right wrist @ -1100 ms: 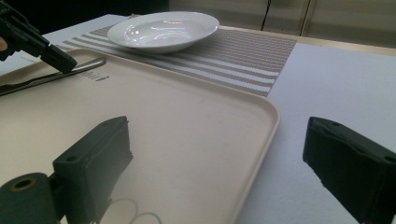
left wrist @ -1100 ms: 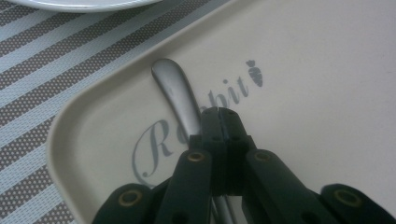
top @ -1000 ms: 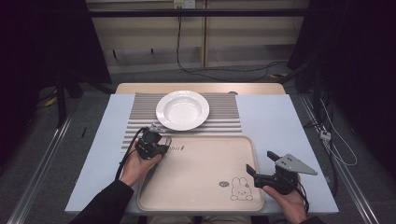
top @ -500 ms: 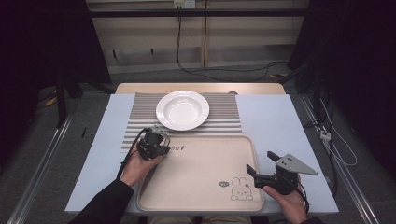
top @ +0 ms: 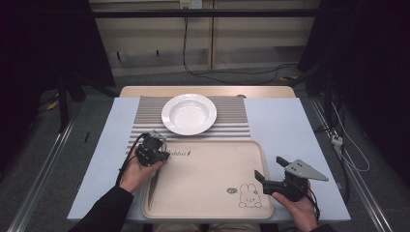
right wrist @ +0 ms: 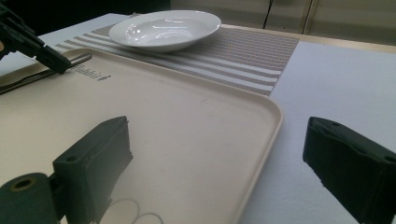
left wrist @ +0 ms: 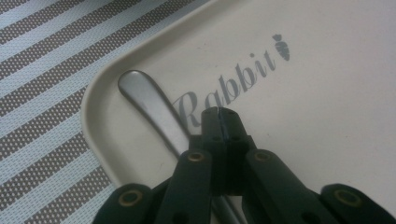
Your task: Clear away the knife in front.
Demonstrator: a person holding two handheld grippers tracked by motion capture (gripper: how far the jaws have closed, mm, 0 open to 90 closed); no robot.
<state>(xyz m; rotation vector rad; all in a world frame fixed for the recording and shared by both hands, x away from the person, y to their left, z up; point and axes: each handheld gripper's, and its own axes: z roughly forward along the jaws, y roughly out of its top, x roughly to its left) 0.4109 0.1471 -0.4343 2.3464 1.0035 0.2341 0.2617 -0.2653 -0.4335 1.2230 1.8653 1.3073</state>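
- Pale blue table (top: pixel 290 130) carries a beige tray (top: pixel 212 188) and a white plate (top: pixel 189 113).
- Left gripper (left wrist: pixel 219 114), jaws clenched together, hovers over a metal utensil (left wrist: pixel 149 105) at the tray's corner; its working end is hidden.
- Right gripper (top: pixel 270 170) gapes, released, over the tray's edge.

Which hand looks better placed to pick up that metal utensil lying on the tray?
Left, probably. The left gripper hangs with jaws shut right beside the utensil handle at the tray edge. The right gripper, jaws open, sits at the tray's opposite side.
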